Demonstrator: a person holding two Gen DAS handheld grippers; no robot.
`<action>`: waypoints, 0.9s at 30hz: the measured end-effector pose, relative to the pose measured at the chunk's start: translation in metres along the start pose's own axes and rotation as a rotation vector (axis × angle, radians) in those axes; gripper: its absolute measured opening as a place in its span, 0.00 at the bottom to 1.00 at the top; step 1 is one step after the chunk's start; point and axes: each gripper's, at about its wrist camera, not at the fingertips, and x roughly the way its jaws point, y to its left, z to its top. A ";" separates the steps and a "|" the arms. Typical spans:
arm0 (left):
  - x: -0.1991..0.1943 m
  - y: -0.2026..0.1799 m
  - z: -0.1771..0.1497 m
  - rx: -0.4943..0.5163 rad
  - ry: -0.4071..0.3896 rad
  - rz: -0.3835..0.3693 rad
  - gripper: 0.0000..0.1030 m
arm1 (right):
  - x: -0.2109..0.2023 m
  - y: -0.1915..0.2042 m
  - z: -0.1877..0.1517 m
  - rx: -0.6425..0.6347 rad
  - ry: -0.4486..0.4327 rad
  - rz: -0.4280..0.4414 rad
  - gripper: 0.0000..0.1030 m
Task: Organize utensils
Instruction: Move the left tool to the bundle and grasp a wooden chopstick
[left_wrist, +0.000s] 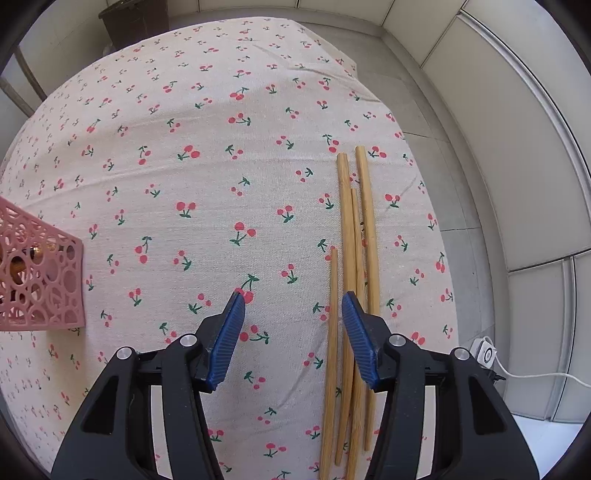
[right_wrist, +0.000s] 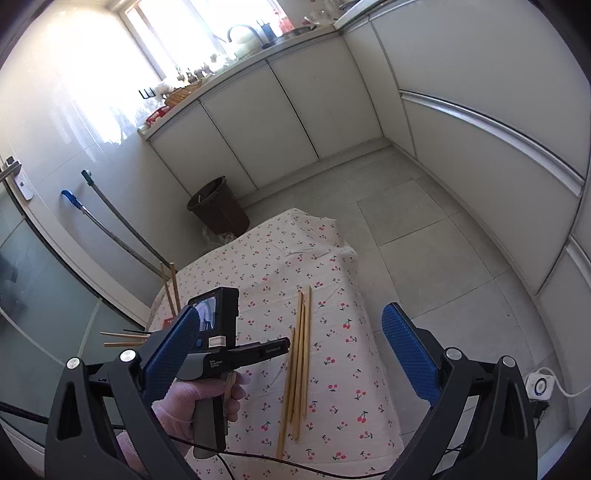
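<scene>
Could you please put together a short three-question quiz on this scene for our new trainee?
1. True or false: the left claw is shut on a chopstick.
2. How many bamboo chopsticks lie on the cherry-print cloth?
3. The pink basket sits toward which edge of the left wrist view: A left, B right, C top?

Key: 1 false, its pads are apart with one stick between them; 2 four; 3 A.
</scene>
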 end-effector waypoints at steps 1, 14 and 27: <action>0.003 -0.002 0.000 0.002 0.003 0.006 0.47 | 0.003 0.000 -0.001 0.002 0.009 -0.012 0.93; 0.020 -0.038 -0.005 0.146 -0.069 0.090 0.06 | 0.049 -0.017 -0.004 0.036 0.102 -0.208 0.93; -0.031 0.044 -0.066 0.186 -0.221 0.290 0.04 | 0.186 -0.011 -0.011 -0.057 0.253 -0.360 0.79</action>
